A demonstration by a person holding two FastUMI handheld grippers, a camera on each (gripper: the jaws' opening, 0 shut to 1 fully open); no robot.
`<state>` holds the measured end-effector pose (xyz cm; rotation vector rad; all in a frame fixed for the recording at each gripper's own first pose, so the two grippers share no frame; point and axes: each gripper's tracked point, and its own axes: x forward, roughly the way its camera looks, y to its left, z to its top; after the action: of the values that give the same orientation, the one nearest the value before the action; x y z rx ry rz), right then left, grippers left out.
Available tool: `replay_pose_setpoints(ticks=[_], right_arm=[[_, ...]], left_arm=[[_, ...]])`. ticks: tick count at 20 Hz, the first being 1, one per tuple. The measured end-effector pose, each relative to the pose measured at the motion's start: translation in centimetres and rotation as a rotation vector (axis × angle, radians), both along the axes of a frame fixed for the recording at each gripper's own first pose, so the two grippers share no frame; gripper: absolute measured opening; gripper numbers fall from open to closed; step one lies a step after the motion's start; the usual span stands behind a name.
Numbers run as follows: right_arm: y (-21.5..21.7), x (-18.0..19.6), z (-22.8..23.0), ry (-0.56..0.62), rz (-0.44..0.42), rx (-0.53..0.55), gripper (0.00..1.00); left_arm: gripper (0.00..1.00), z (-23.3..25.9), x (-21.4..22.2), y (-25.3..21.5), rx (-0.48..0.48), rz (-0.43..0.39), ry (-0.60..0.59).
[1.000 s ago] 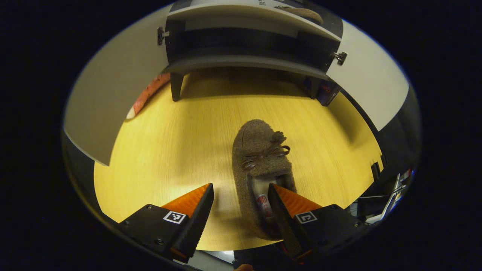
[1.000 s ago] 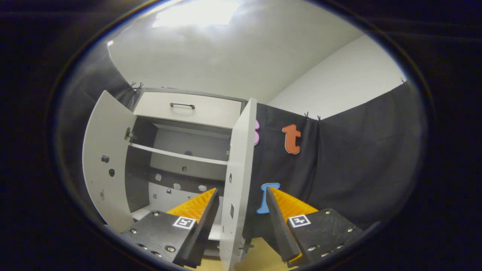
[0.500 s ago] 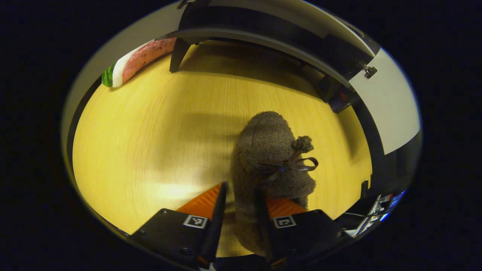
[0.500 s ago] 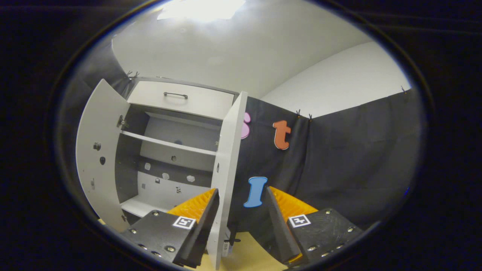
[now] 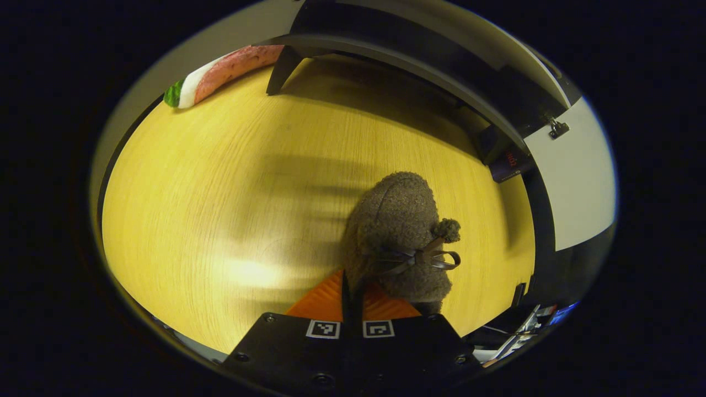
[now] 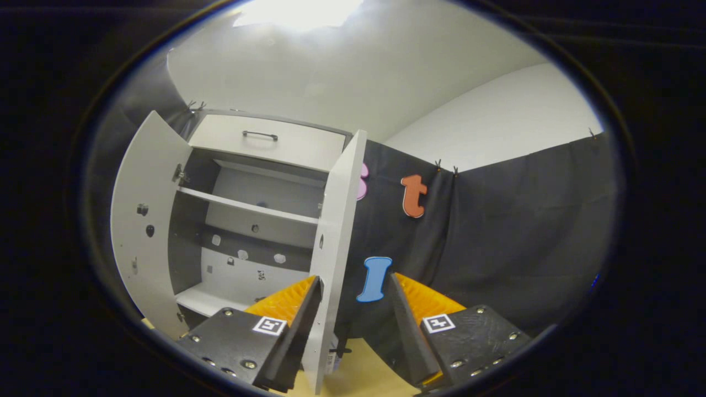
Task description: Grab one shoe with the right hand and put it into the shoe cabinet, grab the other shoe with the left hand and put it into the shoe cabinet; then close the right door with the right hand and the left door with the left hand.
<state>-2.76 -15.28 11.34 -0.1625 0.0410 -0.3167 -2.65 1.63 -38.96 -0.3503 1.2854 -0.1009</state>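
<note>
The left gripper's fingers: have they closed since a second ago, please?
Yes. The left gripper has shut on the wall of the brown shoe at its opening, and it has drawn nearer the cabinet leg across the wooden floor.

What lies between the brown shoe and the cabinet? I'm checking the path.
Bare wooden floor separates the shoe from the cabinet, in the left gripper view.

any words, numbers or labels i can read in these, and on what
No text reads plainly.
Dark box on the floor: red print, too blurred to read.
Square markers at the bottom of both views: coded patterns, no words.
Small stickers inside the shoe cabinet: too small to read.
Shoe: no writing shows.
</note>
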Motion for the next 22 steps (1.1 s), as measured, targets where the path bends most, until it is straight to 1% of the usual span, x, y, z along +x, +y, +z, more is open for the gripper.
replay_pose_setpoints(ticks=[2, 4, 8, 13, 14, 16, 17, 19, 22], right_arm=[[0.0, 0.2, -0.2, 0.001, 0.002, 0.001, 0.75], [0.1, 0.4, -0.6, 0.003, 0.006, 0.009, 0.75], [0.2, 0.9, -1.0, 0.005, 0.016, 0.020, 0.75], [-0.6, 0.7, -0.9, -0.011, -0.001, 0.021, 0.73], [-0.9, 0.7, -0.8, -0.014, -0.008, 0.020, 0.75], [-1.5, 0.6, -0.8, -0.020, -0.020, 0.021, 0.75], [-1.7, 0.5, -0.8, -0.022, -0.027, 0.022, 0.75], [-2.4, 0.4, -0.8, -0.026, -0.042, 0.023, 0.74], [-3.2, 0.2, -1.0, -0.030, -0.063, 0.030, 0.75]], left_arm=[[0.01, 1.3, 0.9, 0.3, -0.027, 0.012, -0.042], [0.01, 4.2, 2.5, 1.3, -0.043, 0.017, -0.102], [0.01, 9.8, 5.0, 4.9, -0.071, 0.019, -0.259], [0.01, 19.0, 7.4, 11.1, -0.130, 0.072, -0.464], [0.01, 21.1, 7.7, 12.6, -0.140, 0.082, -0.507], [0.01, 22.9, 7.2, 14.6, -0.144, 0.090, -0.592], [0.01, 22.4, 7.1, 14.1, -0.145, 0.091, -0.629], [0.00, 22.6, 7.1, 14.7, -0.151, 0.087, -0.699], [0.01, 22.5, 7.2, 14.9, -0.137, 0.089, -0.753]])
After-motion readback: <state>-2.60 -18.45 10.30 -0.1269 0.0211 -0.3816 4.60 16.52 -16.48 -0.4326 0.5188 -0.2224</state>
